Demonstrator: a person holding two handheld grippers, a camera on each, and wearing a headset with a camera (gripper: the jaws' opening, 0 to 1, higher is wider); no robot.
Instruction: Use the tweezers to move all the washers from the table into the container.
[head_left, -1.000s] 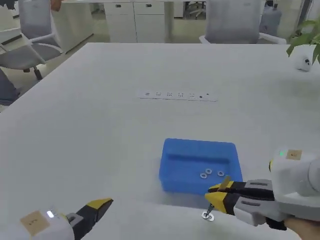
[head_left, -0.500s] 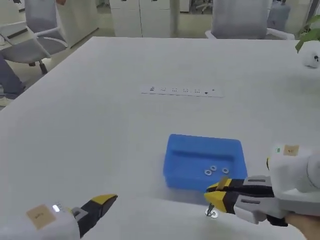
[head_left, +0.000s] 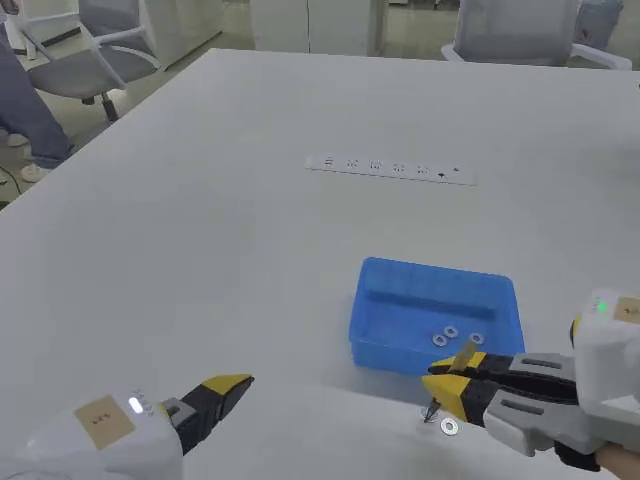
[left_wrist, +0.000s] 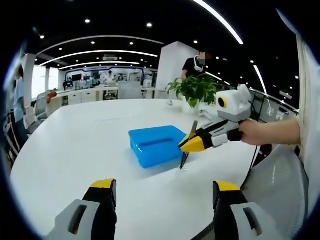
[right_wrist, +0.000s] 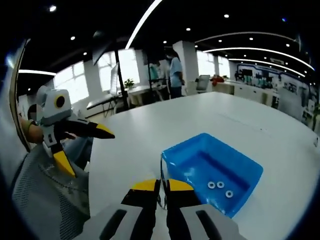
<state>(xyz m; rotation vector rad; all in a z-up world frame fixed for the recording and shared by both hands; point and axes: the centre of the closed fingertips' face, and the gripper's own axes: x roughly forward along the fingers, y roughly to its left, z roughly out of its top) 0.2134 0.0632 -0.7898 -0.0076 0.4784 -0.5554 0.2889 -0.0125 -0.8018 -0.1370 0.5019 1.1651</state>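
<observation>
The tweezers are pinched between the pressed-together jaws of the right tool. Their long axis is held steeply, with the tips pointed down at the worktop and the upper end leaned toward the container. A washer is seen flat on the worktop just beside the tips; whether it is touched cannot be told. The blue container is set toward the worktop's near edge, just beyond the tweezers, and three washers are held on its floor. The left tool is held with its jaws spread, well apart from the container.
</observation>
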